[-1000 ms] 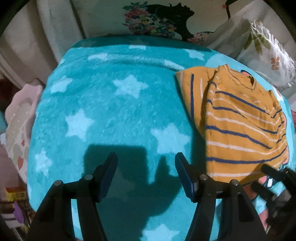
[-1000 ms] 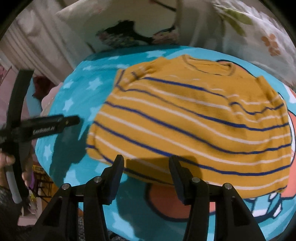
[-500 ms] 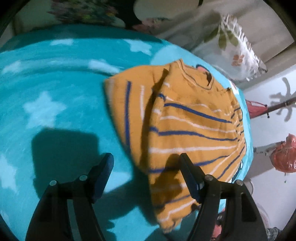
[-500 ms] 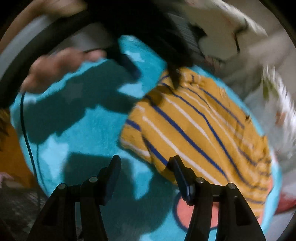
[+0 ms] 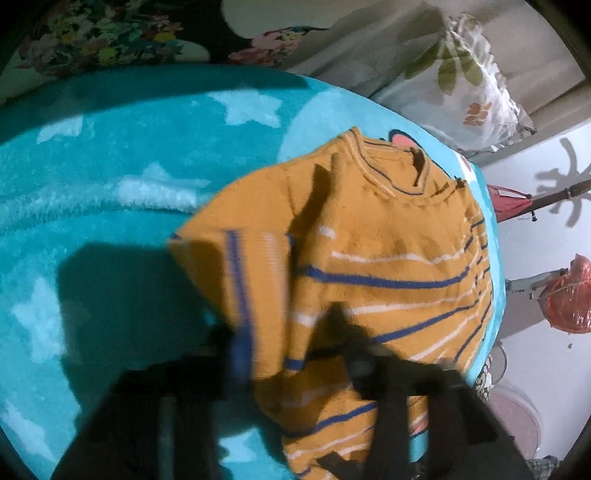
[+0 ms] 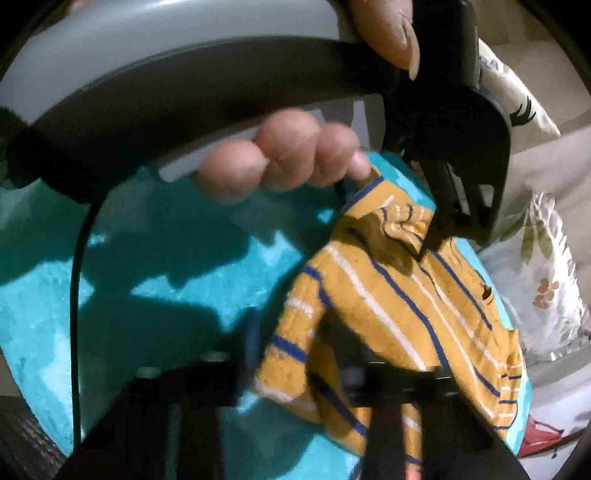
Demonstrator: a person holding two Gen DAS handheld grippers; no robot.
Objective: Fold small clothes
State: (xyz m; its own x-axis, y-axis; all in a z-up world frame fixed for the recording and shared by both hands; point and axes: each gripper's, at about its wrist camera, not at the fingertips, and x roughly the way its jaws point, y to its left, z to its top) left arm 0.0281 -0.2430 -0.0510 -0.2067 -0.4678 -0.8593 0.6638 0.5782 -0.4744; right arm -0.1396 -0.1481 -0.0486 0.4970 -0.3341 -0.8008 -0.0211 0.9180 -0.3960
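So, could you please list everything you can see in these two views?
Sweater: one, mustard with blue and white stripes, lying on the blanket.
Blanket: one, turquoise with pale stars, under the sweater.
Pillow: one, white with a leaf print, beyond the blanket.
Floral fabric: one, dark and multicoloured, far edge.
Bag: one, red, off the bed at right.
Cable: one, black, hanging from the left gripper's handle.
Hand: one, holding that handle.
Left gripper: black, blurred, over the sweater's sleeve.
Right gripper: black, blurred, over the sweater's hem corner.
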